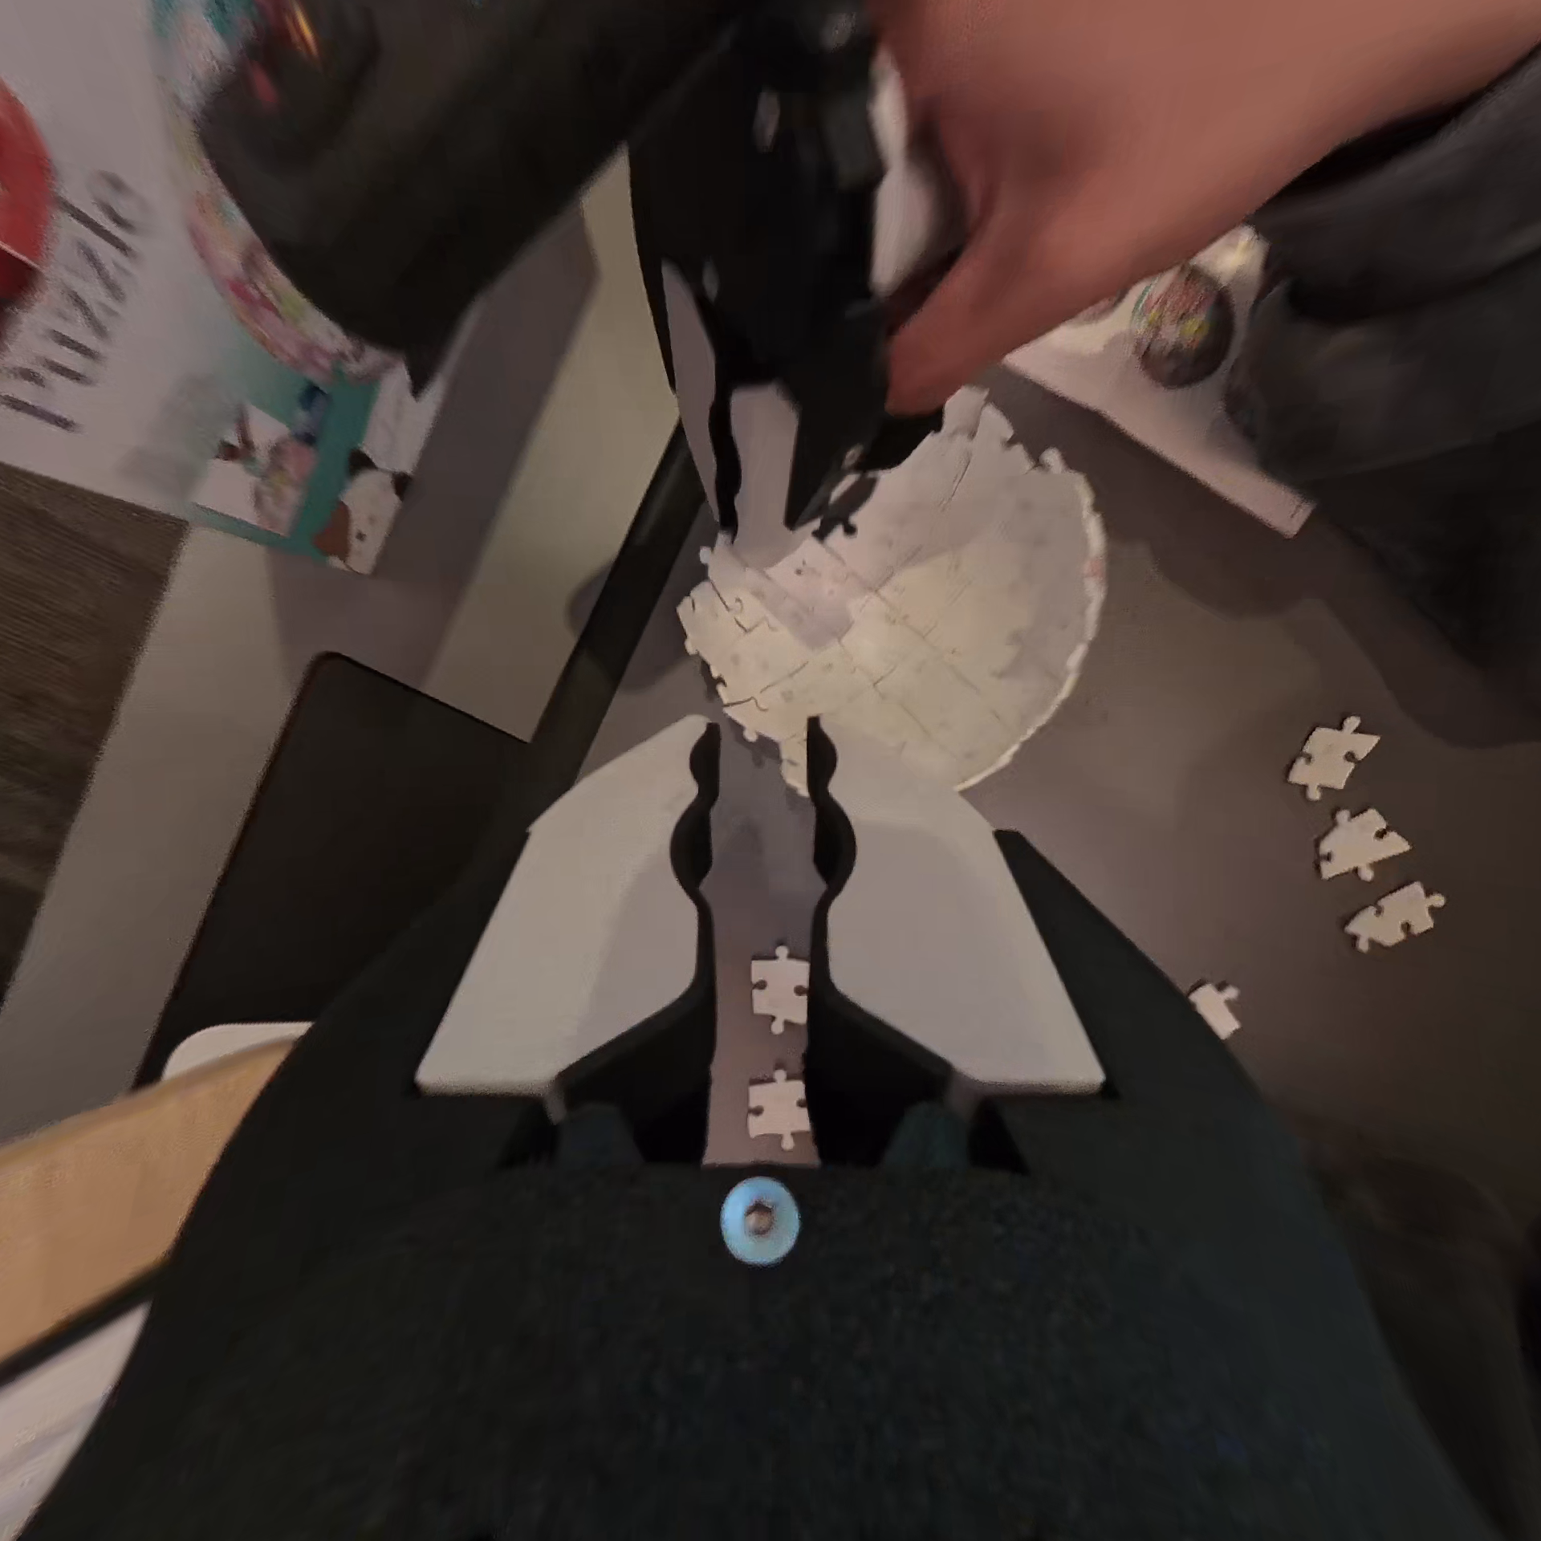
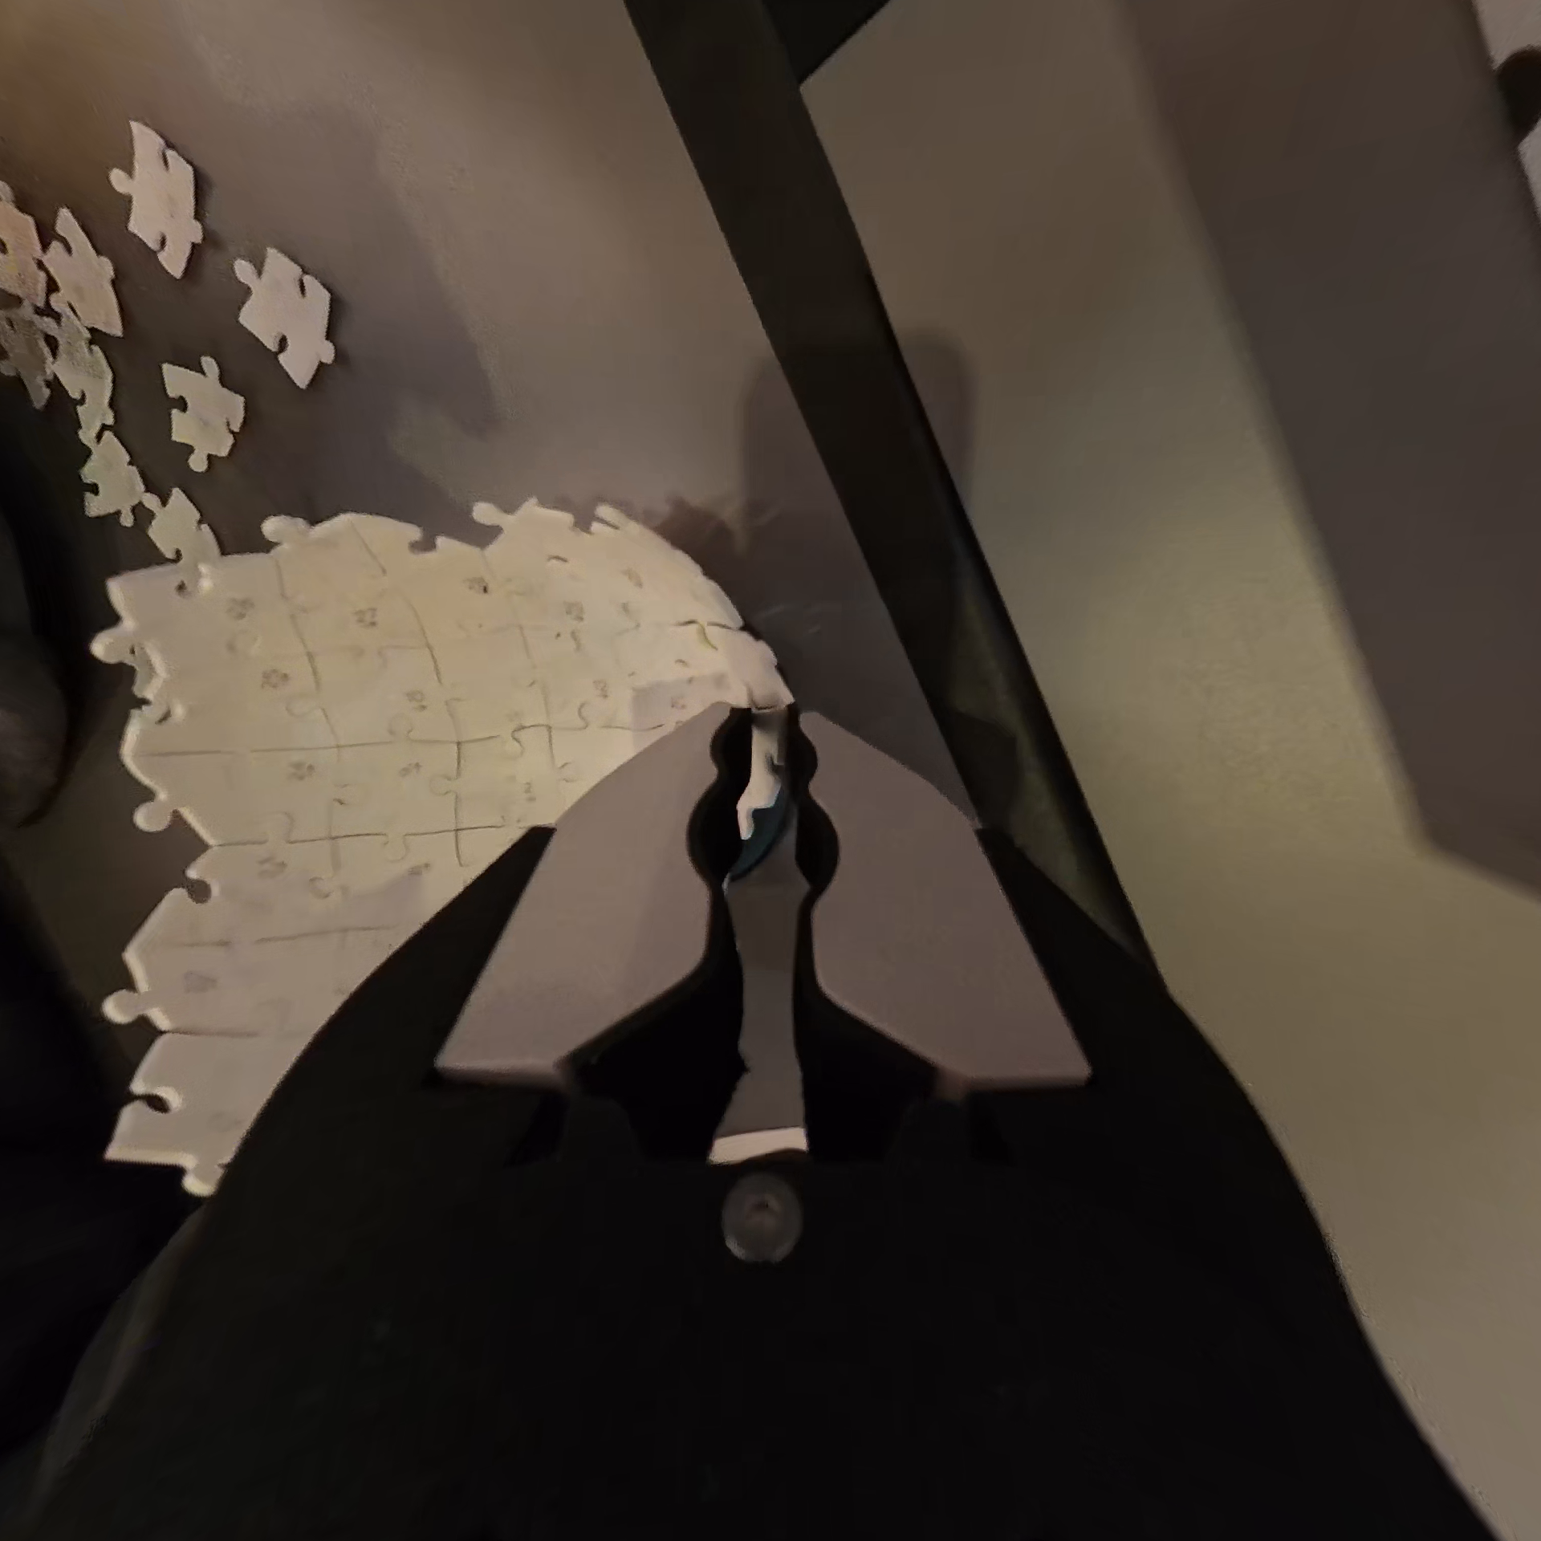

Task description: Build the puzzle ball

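The right claw [image 2: 763, 734] pinches a loose piece [image 2: 763, 763] against the edge of the half-built puzzle ball [image 1: 917, 634] on the dark worktop [image 1: 1251, 667], seemingly to seat it, while the left claw [image 1: 759, 742], nearly pressed together and gripping nothing, sits just beside the shell.

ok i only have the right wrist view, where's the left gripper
Observer: The left gripper has its tips at the near rim of the half-built ball.
Operator: is it gripping the rim
Observer: Can't tell. Its fingers stand narrowly apart, with the rim's edge right at their tips.
Operator: any spare pieces close to it
Observer: Two loose pieces lie on the table beneath it, showing through the gap between its fingers.
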A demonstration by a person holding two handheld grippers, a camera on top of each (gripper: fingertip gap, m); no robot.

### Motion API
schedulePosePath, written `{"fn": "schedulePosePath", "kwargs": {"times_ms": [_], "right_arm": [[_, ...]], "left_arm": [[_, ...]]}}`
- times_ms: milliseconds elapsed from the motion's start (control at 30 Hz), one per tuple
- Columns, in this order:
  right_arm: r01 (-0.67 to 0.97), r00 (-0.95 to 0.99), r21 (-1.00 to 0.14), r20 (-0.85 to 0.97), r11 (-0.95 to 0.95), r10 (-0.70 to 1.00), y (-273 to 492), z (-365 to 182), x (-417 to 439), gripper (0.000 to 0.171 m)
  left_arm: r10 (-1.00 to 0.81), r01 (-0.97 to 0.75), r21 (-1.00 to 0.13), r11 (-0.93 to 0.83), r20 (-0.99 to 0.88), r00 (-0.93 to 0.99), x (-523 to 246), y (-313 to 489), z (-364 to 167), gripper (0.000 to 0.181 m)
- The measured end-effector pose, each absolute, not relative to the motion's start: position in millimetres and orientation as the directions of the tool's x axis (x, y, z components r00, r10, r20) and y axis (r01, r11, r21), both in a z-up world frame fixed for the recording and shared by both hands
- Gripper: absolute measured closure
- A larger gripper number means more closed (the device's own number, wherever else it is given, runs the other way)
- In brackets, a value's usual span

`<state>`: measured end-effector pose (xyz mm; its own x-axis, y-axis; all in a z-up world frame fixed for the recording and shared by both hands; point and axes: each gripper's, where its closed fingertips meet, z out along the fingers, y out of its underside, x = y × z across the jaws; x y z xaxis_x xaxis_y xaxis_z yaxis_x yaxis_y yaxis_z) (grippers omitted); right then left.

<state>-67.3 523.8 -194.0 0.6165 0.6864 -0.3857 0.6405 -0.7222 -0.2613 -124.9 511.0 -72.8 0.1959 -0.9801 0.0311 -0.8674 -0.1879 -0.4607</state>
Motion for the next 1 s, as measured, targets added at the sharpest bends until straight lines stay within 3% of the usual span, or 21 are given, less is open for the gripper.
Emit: {"fn": "schedulePosePath", "kwargs": {"times_ms": [100,200,367,533,667,833,1000], "right_arm": [[0.647,0.636,-0.215,-0.376,-0.731,0.674,519,-196,-63,0.163],[0.657,0.65,-0.184,-0.353,-0.731,0.673,515,-196,-59,0.163],[0.637,0.669,-0.154,-0.376,-0.755,0.641,512,-197,-57,0.163],[0.634,0.662,-0.158,-0.396,-0.757,0.636,511,-198,-54,0.159],[0.619,0.643,-0.201,-0.424,-0.759,0.637,515,-195,-56,0.153],[0.63,0.618,-0.234,-0.427,-0.741,0.66,514,-189,-60,0.152],[0.603,0.613,-0.328,-0.393,-0.727,0.686,518,-162,-52,0.152]], "left_arm": [[-0.972,-0.785,-0.6,-0.153,-0.052,0.23,-122,498,-35,0.157],[-0.962,-0.754,-0.636,-0.166,-0.064,0.266,-130,482,-20,0.154],[-0.953,-0.747,-0.622,-0.235,-0.005,0.304,-143,459,-47,0.154],[-0.943,-0.665,-0.695,-0.274,0.057,0.328,-134,442,-73,0.154],[-0.922,-0.559,-0.783,-0.272,0.045,0.385,-139,439,-77,0.154],[-0.876,-0.37,-0.857,-0.359,0.172,0.45,-150,438,-84,0.152],[-0.838,-0.241,-0.875,-0.419,0.27,0.475,-165,430,-95,0.146]]}}
